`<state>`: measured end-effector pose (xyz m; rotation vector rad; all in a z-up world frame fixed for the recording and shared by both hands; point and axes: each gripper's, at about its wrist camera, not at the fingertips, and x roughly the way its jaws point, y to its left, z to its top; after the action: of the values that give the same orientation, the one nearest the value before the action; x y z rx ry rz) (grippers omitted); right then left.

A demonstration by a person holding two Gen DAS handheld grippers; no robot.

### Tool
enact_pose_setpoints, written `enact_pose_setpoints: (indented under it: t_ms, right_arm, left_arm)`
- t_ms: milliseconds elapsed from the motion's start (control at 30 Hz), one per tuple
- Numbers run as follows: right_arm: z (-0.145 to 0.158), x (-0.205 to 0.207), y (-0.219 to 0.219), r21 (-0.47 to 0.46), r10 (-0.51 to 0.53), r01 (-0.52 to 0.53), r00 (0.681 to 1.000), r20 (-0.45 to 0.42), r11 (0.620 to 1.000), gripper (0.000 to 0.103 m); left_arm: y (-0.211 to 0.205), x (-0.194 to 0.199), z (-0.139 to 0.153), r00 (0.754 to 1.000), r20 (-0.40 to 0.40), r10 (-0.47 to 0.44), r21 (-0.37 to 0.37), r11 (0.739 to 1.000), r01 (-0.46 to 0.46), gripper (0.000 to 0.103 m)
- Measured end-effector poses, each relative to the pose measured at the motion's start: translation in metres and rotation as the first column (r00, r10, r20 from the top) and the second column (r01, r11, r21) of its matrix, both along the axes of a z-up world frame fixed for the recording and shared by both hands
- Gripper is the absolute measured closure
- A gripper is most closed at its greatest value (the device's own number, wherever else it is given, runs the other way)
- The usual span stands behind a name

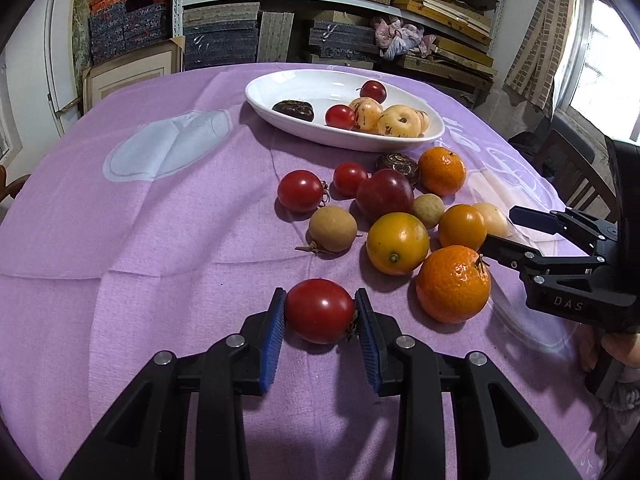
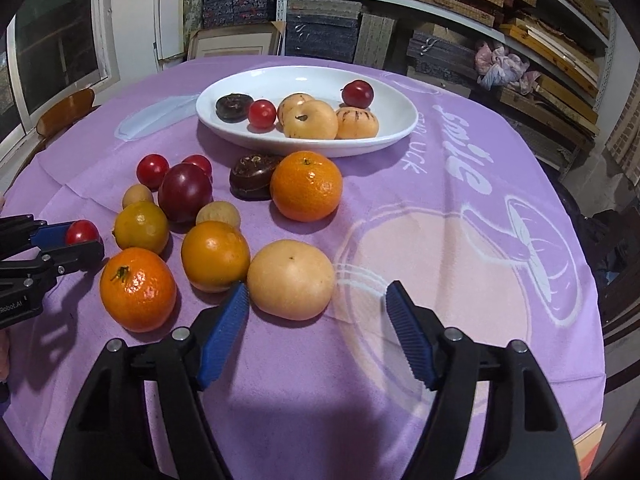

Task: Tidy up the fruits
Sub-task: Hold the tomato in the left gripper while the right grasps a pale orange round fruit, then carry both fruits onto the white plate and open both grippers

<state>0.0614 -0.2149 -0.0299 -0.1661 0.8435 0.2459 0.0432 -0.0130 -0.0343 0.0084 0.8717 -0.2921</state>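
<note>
My left gripper (image 1: 320, 300) is shut on a red cherry tomato (image 1: 320, 311), low over the purple cloth; the right wrist view shows that tomato (image 2: 82, 232) at the far left. My right gripper (image 2: 317, 288) is open. A pale yellow round fruit (image 2: 291, 279) sits just ahead of its fingers: the left pad (image 2: 224, 328) is close beside it, the right pad stands well apart. Around it lie loose mandarins (image 2: 138, 289), orange and tan fruits, a dark plum (image 2: 185, 192) and small tomatoes. The white oval dish (image 2: 320, 148) behind holds pale fruits, tomatoes and a dark fruit.
A purple printed cloth (image 1: 160, 240) covers the round table. Shelves stacked with boxes and boards (image 1: 340, 8) fill the wall behind. A dark wooden chair (image 1: 576, 172) stands off the table's right side. A window (image 2: 52, 44) lies to the left.
</note>
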Motion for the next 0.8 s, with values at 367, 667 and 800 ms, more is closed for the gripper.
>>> enact_pose_setpoints:
  t_ms: [367,667,800]
  right_arm:
    - [-0.005,0.011,0.002,0.052,0.020,-0.017,0.999,-0.049,0.999,0.057]
    - [0.000,-0.001,-0.013,0.142,-0.010,0.015,0.999,-0.037,0.990,0.058]
    - [0.002,-0.008,-0.017,0.164,-0.022,0.026,0.999,-0.028,0.986,0.058]
  left_arm:
    - [0.000,0.000,0.000,1.000,-0.002,-0.001,-0.001,1.000,0.001,0.068]
    - [-0.001,-0.003,-0.001,1.000,-0.003,-0.005,-0.011,1.000,0.005,0.068]
    - [-0.002,-0.005,0.000,1.000,0.002,-0.004,-0.022,1.000,0.004,0.068]
